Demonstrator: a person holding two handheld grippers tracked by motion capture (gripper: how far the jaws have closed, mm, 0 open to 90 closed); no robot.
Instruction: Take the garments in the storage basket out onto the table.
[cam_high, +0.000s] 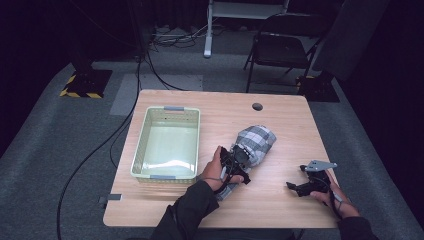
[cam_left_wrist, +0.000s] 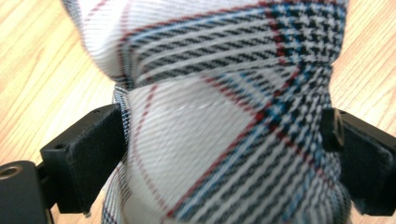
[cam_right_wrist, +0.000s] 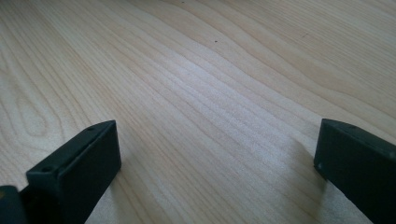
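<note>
Cloth: a plaid bundle, white with black, red and blue lines, lies on the desk a little right of centre. It runs from about 1 o'clock down to 7 o'clock, with its near end under the left hand.
Cloth, close up: in the left gripper view the fabric bulges between the two black jaws and touches both; a fold crosses it at the upper left.
Left hand-held gripper: sits at the cloth's 7 o'clock end, held by the left hand. Its jaws stand fairly wide, one on each side of the bundle, pressed against the fabric and clasping it.
Right hand-held gripper: rests low over the desk at about 4 o'clock from the cloth and well apart from it, held by the right hand. Its jaws are spread wide with bare wood between them in the right gripper view.
Basket: a pale green basket stands on the left half of the desk, at 9 o'clock from the cloth, close to the left hand but not touching the cloth.
Desk hole: a round hole lies at 12 o'clock from the cloth, near the far edge.
Chair: a dark folding chair stands on the floor beyond the desk at about 1 o'clock.
</note>
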